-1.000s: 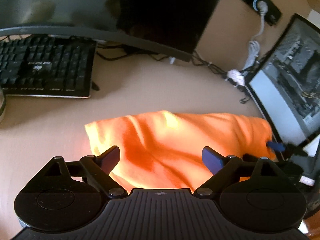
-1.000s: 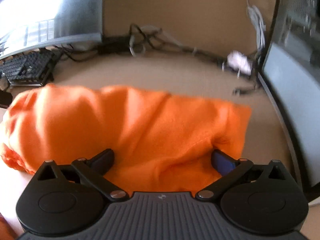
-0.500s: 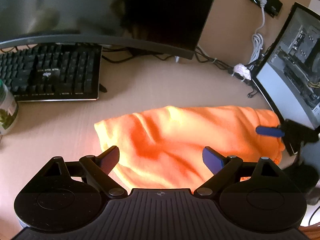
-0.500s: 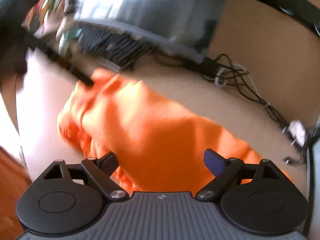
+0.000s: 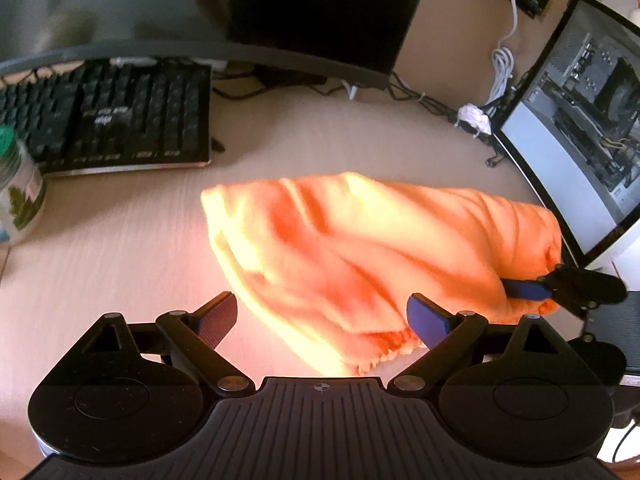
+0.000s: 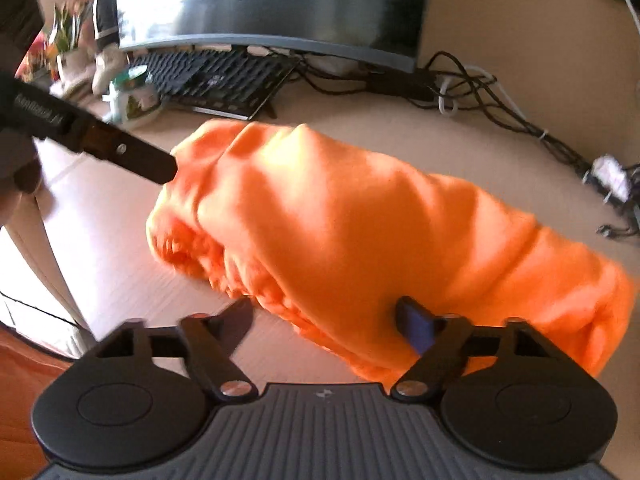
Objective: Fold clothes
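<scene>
I am closing my right gripper around the near edge of the orange cloth, bunched on the desk before the keyboard. My left gripper is hanging wide, gripping nothing. Next I judge both need firm edge holds to fold.

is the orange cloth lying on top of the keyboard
No, the orange cloth lies on bare desk, apart from the keyboard.

Both wrist cams look steeply down, close over the desk; shared: orange cloth (keyboard too).
</scene>
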Available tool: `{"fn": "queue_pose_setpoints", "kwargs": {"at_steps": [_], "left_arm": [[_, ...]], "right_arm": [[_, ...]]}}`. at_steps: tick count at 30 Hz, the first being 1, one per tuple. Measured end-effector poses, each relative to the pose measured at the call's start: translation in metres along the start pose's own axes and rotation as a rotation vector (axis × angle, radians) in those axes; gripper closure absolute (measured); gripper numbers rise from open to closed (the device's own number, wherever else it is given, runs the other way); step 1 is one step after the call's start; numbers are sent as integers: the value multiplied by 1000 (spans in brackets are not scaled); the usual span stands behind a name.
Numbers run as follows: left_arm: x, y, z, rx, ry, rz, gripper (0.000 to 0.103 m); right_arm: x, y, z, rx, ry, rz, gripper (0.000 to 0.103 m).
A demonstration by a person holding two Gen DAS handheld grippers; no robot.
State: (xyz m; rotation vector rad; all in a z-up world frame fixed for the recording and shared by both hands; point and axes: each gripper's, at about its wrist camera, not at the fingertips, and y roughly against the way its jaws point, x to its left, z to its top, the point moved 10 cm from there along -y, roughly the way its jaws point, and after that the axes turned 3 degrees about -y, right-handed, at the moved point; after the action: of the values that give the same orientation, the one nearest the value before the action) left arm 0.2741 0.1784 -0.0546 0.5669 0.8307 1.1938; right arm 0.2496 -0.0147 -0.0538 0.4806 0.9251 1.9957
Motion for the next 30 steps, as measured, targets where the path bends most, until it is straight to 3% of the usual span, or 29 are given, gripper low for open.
{"fn": "queue_pose_setpoints", "kwargs": {"at_steps": [3, 7, 8, 9, 10, 11, 14, 17, 20, 24, 26, 30], "left_arm": [[3, 4, -6, -17, 31, -50, 8], [-10, 9, -8, -37, 72, -97, 8], [-16, 11, -8, -45, 64, -112, 8], [-22, 13, -7, -54, 56, -125, 8], [-27, 15, -5, -62, 51, -125, 8], [-32, 17, -3, -68, 56, -126, 8], [-56, 17, 3, -82, 39, -191, 7], [-77, 2, 11, -84, -7, -192, 6], [-84, -29, 18, -62, -17, -211, 6], [-72, -75, 15, 9, 32, -159, 6], [-65, -82, 6, 39, 71, -163, 6], [-66, -63, -17, 101, 65, -185, 6]], "right_arm": [[0, 16, 2, -4, 104, -146, 38], [-6, 20, -5, 55, 304, -206, 39], [-5, 16, -3, 64, 312, -171, 52], [-4, 13, -2, 73, 319, -135, 80], [-6, 12, 7, 71, 309, -97, 90], [-18, 16, 28, 23, 291, -131, 95], [-78, 38, 106, -178, 174, -312, 91], [-121, 56, 141, -283, 99, -398, 81], [-123, 42, 116, -215, 54, -282, 69], [-110, 3, 55, -40, 31, -133, 66], [-100, -9, 17, 52, 16, -75, 66], [-80, 4, -25, 133, -13, 32, 63]]}}
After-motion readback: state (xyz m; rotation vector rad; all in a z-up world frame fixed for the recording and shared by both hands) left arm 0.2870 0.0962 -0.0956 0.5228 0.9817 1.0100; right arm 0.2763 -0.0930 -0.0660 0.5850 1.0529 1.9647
